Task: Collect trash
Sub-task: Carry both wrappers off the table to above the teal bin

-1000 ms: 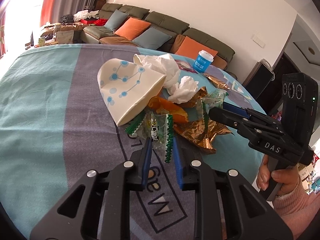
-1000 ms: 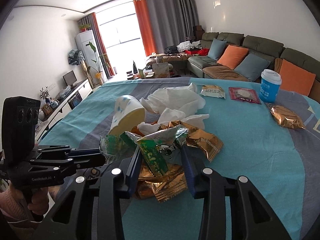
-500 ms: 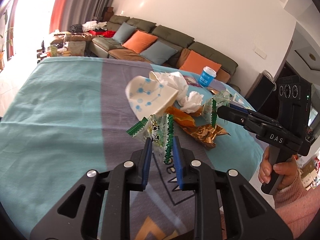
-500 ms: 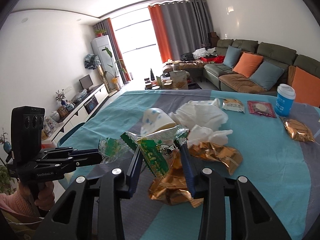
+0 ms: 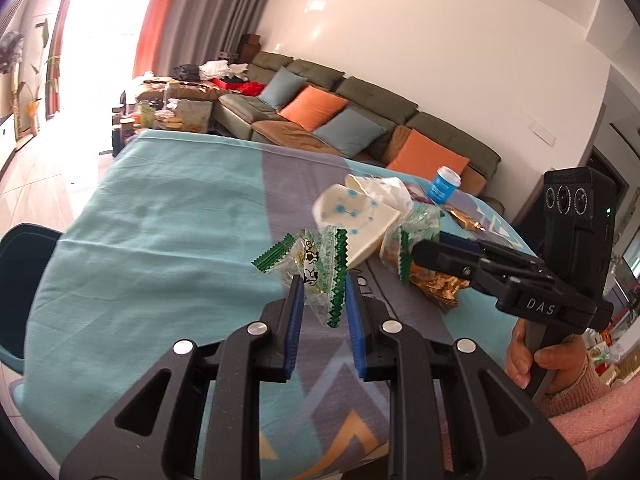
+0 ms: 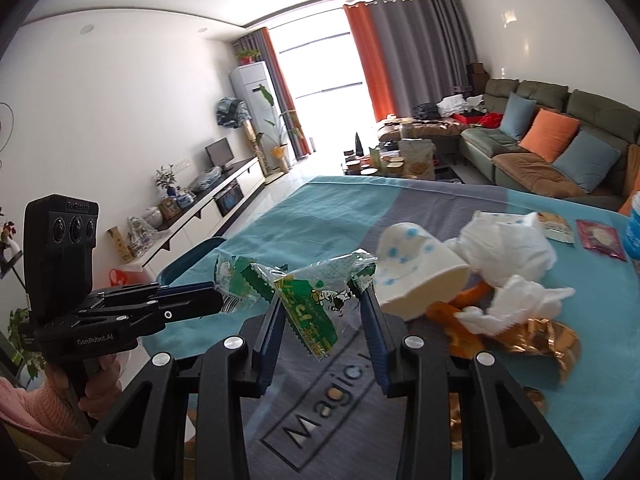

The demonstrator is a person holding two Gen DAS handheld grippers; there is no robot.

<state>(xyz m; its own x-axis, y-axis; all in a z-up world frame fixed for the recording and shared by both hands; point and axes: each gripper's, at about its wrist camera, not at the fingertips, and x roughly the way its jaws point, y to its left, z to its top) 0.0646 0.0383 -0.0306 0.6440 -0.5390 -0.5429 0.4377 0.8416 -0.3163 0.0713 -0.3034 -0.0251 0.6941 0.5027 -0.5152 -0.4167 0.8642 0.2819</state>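
left wrist view, held thing: the left gripper (image 5: pixel 322 300) has its jaws drawn narrow on a clear candy wrapper (image 5: pixel 316 270) with green zigzag edges and a small cow print, lifted clear of the tablecloth (image 5: pixel 160 264)
left wrist view, other hand: the right gripper (image 5: pixel 416 252) comes in from the right with a second green-edged wrapper (image 5: pixel 404 240) at its tips, a hand (image 5: pixel 536 364) on its handle
left wrist view, pile: a paper cup (image 5: pixel 360 220) lies on its side, crumpled tissue (image 5: pixel 390 192) behind it, gold foil wrappers (image 5: pixel 438 284) beneath the right gripper; a blue lidded cup (image 5: pixel 444 185) stands well apart near the sofa side
left wrist view, writing: "DAS" in white on the right gripper's body; the letters printed on the cloth are cut off and unreadable
right wrist view, held thing: the right gripper (image 6: pixel 322 316) is closed partway on a crumpled green and clear wrapper (image 6: pixel 320 292) that fills the gap between the pads and hangs below them
right wrist view, other hand: the left gripper (image 6: pixel 218 300) pinches its own wrapper (image 6: pixel 236 280) at the left
right wrist view, handling: my guess is that both wrappers are nearly weightless, limp and slick film; a pinch across the bunched middle should hold better than one on a serrated edge, which may slip or tear
right wrist view, writing: "GenRobot.AI" on the left gripper, "Magic" on the tablecloth; yellow characters on the held wrapper too blurred to read
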